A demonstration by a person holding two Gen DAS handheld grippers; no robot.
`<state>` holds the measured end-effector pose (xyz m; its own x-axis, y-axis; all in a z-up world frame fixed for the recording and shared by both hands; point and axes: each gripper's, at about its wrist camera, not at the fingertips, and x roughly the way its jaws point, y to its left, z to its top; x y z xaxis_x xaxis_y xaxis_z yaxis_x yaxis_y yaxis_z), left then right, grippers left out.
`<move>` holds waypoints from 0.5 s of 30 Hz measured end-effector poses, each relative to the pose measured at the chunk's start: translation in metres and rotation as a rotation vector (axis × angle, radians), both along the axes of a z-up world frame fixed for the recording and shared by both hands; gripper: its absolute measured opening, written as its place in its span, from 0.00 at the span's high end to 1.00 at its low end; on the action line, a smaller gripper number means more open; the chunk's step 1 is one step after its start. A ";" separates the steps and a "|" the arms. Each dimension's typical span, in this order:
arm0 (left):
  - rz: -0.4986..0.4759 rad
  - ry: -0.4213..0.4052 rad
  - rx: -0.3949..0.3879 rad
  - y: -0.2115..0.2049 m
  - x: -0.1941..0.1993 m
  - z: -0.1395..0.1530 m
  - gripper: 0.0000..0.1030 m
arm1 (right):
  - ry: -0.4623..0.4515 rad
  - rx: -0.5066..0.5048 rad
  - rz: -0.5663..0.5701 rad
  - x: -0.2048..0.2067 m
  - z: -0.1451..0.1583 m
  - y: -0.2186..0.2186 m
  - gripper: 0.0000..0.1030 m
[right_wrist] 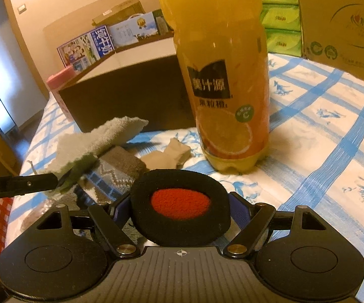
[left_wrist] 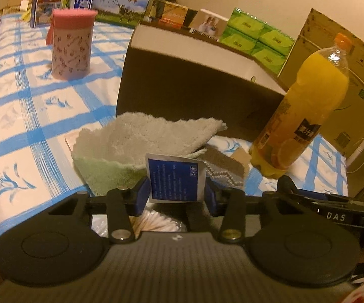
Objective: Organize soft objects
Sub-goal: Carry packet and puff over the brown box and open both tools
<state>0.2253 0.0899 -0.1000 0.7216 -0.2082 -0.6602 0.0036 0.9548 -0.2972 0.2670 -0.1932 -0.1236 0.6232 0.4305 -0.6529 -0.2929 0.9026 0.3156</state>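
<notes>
My left gripper (left_wrist: 176,197) is shut on a small blue-and-white sachet (left_wrist: 174,176), which stands upright between the blue pads. Just beyond it a pale green towel (left_wrist: 141,139) lies bunched on the checked cloth, partly over a grey knitted piece (left_wrist: 224,171). My right gripper (right_wrist: 180,209) is shut on a round black foam pad with a red centre (right_wrist: 180,200), held low over the table. In the right wrist view the green towel (right_wrist: 93,141) and the grey knitted piece (right_wrist: 121,169) lie to the left, with crumpled beige paper (right_wrist: 166,155) ahead.
An orange juice bottle (right_wrist: 222,88) stands close in front of the right gripper. A dark open box (left_wrist: 194,83) sits behind the towel. A pink canister (left_wrist: 72,45) stands far left. Green tissue packs (left_wrist: 255,38) and a cardboard box (left_wrist: 333,63) line the back. A cotton swab pack (left_wrist: 156,221) lies under my left gripper.
</notes>
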 end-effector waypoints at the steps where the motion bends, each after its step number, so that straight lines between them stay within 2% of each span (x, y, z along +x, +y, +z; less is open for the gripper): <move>1: -0.002 -0.009 0.005 0.000 -0.002 0.004 0.60 | -0.006 0.003 -0.002 -0.002 0.003 -0.002 0.24; 8: -0.012 -0.076 0.043 0.000 -0.012 0.032 0.60 | -0.031 0.012 -0.029 -0.008 0.020 -0.028 0.24; 15: -0.031 -0.131 0.081 -0.004 -0.005 0.059 0.60 | -0.074 -0.007 -0.075 -0.002 0.043 -0.074 0.24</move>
<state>0.2208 0.0861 -0.0405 0.7968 -0.1819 -0.5763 0.0676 0.9745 -0.2142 0.2646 -0.2674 -0.0802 0.7001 0.3763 -0.6069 -0.2465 0.9250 0.2891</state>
